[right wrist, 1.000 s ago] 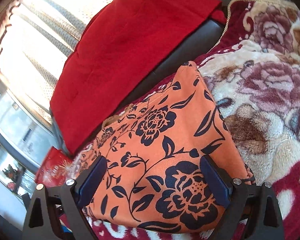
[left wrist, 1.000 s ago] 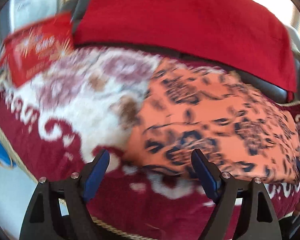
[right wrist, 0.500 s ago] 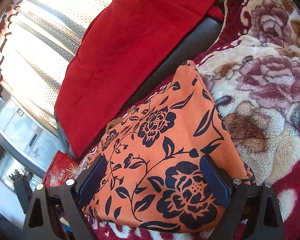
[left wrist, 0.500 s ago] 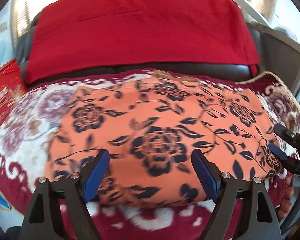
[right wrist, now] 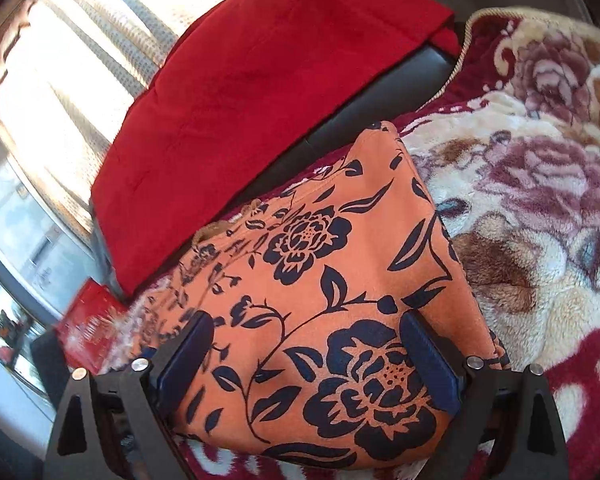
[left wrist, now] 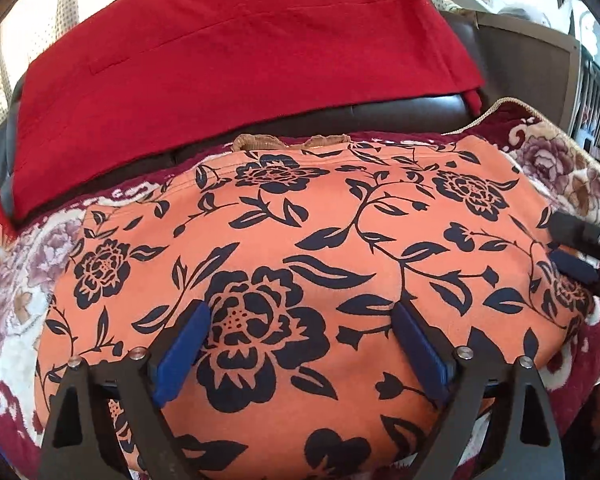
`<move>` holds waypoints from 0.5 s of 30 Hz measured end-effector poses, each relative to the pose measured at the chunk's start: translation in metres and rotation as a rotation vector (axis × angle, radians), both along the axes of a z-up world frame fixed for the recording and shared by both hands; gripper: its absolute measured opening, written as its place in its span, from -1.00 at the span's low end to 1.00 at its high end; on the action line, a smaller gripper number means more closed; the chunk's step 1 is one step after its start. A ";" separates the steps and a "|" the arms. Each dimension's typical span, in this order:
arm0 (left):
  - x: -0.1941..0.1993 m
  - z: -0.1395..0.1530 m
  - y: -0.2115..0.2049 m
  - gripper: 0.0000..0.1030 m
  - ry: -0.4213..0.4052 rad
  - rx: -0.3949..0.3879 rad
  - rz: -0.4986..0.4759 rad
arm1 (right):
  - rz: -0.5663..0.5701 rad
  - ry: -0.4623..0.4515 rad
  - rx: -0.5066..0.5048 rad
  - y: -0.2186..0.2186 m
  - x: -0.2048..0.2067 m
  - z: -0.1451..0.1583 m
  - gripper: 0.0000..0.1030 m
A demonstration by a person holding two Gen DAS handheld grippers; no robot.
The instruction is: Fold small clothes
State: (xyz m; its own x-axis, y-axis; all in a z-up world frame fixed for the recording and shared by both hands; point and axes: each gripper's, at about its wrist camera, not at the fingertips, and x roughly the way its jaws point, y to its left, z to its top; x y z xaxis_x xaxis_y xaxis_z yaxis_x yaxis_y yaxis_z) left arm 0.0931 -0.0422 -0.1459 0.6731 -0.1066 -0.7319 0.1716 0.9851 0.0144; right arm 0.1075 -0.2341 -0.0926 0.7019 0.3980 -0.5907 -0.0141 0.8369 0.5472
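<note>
An orange garment with dark blue flowers lies folded flat on a flowered red and cream blanket; it also shows in the right wrist view. My left gripper is open and empty, just above the garment's near middle. My right gripper is open and empty over the garment's right end. Its fingers show at the right edge of the left wrist view.
A red cloth drapes over a dark sofa back behind the garment; it also shows in the right wrist view. A red printed bag sits at the left. Curtained windows stand behind.
My left gripper has swung from the garment's left side to face its middle and moved closer. My right gripper has barely moved. Both stay open.
</note>
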 end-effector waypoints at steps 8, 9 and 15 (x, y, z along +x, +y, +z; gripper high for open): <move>0.001 0.017 0.018 0.80 0.038 -0.116 0.029 | 0.001 0.037 -0.088 0.023 -0.027 0.020 0.90; 0.000 0.021 0.023 0.80 0.030 -0.137 0.040 | 0.003 0.050 -0.037 0.025 -0.041 0.023 0.90; 0.001 0.018 0.056 0.79 0.091 -0.208 0.141 | -0.061 0.184 0.151 0.021 -0.070 -0.003 0.90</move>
State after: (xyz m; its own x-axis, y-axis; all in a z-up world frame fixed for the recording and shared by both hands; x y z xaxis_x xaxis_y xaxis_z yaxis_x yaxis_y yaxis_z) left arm 0.0939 0.0136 -0.1282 0.6245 -0.1709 -0.7621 0.0239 0.9795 -0.2001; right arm 0.0373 -0.2134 -0.0956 0.6134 0.4518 -0.6477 0.1451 0.7417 0.6548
